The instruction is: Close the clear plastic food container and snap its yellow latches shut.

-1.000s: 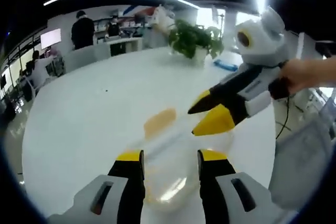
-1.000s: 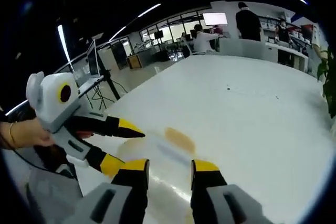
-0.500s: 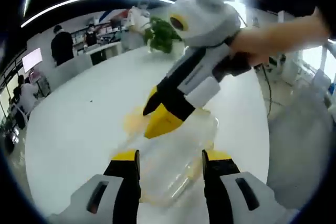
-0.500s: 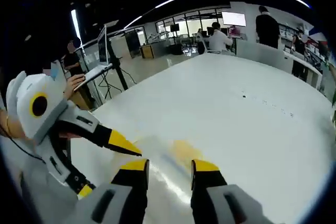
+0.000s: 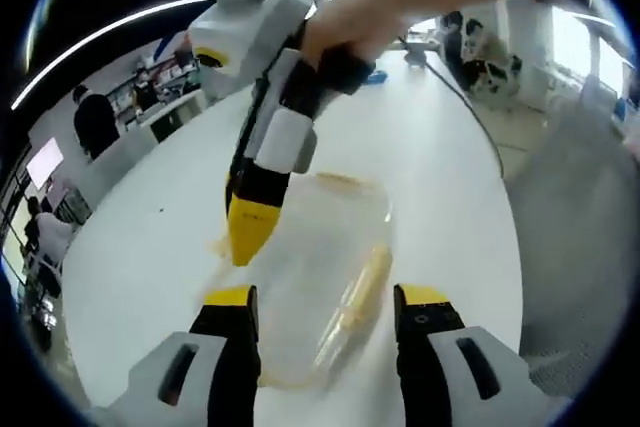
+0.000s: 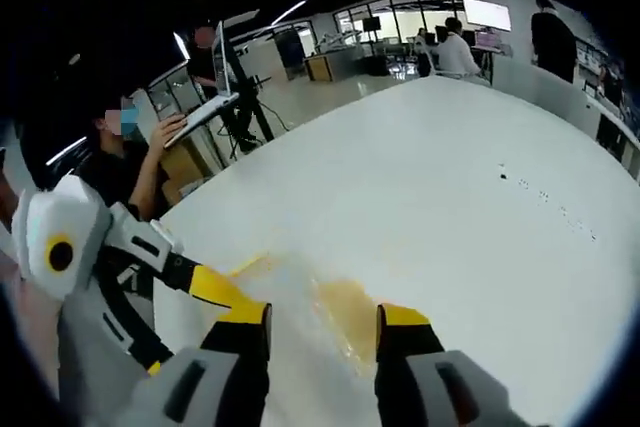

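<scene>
**Lid down, latches unsettled**

The container [image 5: 320, 277] lay on the white desk [image 5: 130, 247] just ahead of the left tongs [image 5: 325, 307], its near end reaching in between their tips. Those tongs stood wide apart and gripped nothing. The right tongs [image 5: 243, 237] came down from above onto the container's far left edge, tips close together as far as could be seen, and whether they pinched anything could not be told. In the right gripper view the right tongs [image 6: 322, 315] showed spread, with a yellow latch [image 6: 345, 312] lying on the desk between them, and the left tongs [image 6: 215, 287] reached in from the left.

The lid appeared to sit on the box, so closing looked done. A yellow latch [image 5: 355, 292] along the right side ahead of the left tongs looked flat, but blur hid whether it had snapped. The latch under the right tongs seemed the one being worked, so at least that one was probably left.

The desk was broad, glossy and bare around the container. Beyond it lay an open office with ceiling strip lights, screens and people [image 6: 455, 47] at desks, one nearby with a laptop [image 6: 205, 117].
</scene>
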Motion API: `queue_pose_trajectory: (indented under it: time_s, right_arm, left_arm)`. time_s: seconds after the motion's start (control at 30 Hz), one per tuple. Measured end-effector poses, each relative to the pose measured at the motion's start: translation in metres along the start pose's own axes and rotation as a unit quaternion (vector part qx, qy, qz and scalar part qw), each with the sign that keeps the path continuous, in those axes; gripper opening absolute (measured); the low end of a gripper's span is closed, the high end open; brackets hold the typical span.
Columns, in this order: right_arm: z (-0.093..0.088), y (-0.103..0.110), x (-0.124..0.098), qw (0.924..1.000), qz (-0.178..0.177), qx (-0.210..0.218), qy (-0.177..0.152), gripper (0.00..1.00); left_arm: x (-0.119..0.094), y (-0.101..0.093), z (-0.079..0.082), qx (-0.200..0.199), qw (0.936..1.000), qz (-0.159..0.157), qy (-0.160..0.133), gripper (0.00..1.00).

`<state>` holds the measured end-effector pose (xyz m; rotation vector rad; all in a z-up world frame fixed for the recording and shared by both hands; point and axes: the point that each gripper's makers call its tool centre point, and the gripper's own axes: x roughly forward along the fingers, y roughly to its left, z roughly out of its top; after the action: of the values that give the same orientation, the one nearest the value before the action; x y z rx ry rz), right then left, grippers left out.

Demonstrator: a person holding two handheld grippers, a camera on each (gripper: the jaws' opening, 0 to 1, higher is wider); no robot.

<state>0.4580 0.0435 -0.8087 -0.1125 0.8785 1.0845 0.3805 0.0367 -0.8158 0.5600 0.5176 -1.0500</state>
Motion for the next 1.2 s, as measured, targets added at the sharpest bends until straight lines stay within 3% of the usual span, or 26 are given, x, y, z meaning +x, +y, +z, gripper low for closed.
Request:
queue_pose_trajectory:
  time_s: [0.07, 0.17, 0.2, 0.43, 0.5, 0.7, 0.8, 0.87, 0.93, 1.0, 1.2]
  right_arm:
    - [-0.002, -0.001, 0.002, 0.9999, 0.004, -0.005, 0.008, 0.40]
    - [-0.018, 0.000, 0.007, 0.9973, 0.024, -0.036, 0.059, 0.39]
    - [-0.011, 0.002, 0.011, 0.9985, 0.029, -0.023, 0.039, 0.40]
    - [-0.014, 0.003, 0.011, 0.9950, 0.064, -0.026, 0.072, 0.39]
    - [-0.015, 0.005, 0.012, 0.9910, 0.076, -0.060, 0.093, 0.38]
    - [-0.017, 0.005, 0.012, 0.9835, 0.106, -0.056, 0.135, 0.35]
    - [-0.017, 0.007, 0.012, 0.9816, 0.098, -0.058, 0.154, 0.35]
    - [-0.017, 0.006, 0.012, 0.9808, 0.097, -0.053, 0.161, 0.35]
    - [-0.019, 0.005, 0.012, 0.9796, 0.101, -0.047, 0.167, 0.34]
    - [-0.021, 0.005, 0.012, 0.9781, 0.104, -0.046, 0.174, 0.34]
    - [-0.023, 0.005, 0.012, 0.9728, 0.126, -0.034, 0.191, 0.32]
  left_arm:
    - [0.001, 0.002, 0.000, 0.005, 1.0000, 0.008, -0.001, 0.54]
    - [0.002, 0.005, 0.001, 0.009, 0.9999, 0.015, -0.003, 0.52]
    - [0.002, 0.006, 0.001, 0.010, 0.9998, 0.016, -0.003, 0.52]
    - [0.006, 0.006, 0.001, 0.018, 0.9996, 0.024, -0.001, 0.52]
    - [0.006, 0.007, 0.001, 0.016, 0.9996, 0.024, 0.000, 0.51]
    - [0.008, 0.008, 0.002, 0.014, 0.9997, 0.011, 0.018, 0.49]
    - [0.009, 0.009, 0.002, 0.002, 0.9996, 0.017, 0.022, 0.48]
    - [0.011, 0.008, 0.001, 0.015, 0.9988, 0.026, 0.039, 0.48]
    - [0.016, 0.007, 0.004, 0.057, 0.9968, 0.032, 0.046, 0.47]
    - [0.013, 0.006, 0.004, 0.042, 0.9975, 0.033, 0.047, 0.47]
    - [0.008, 0.012, 0.004, 0.048, 0.9972, 0.030, 0.049, 0.47]
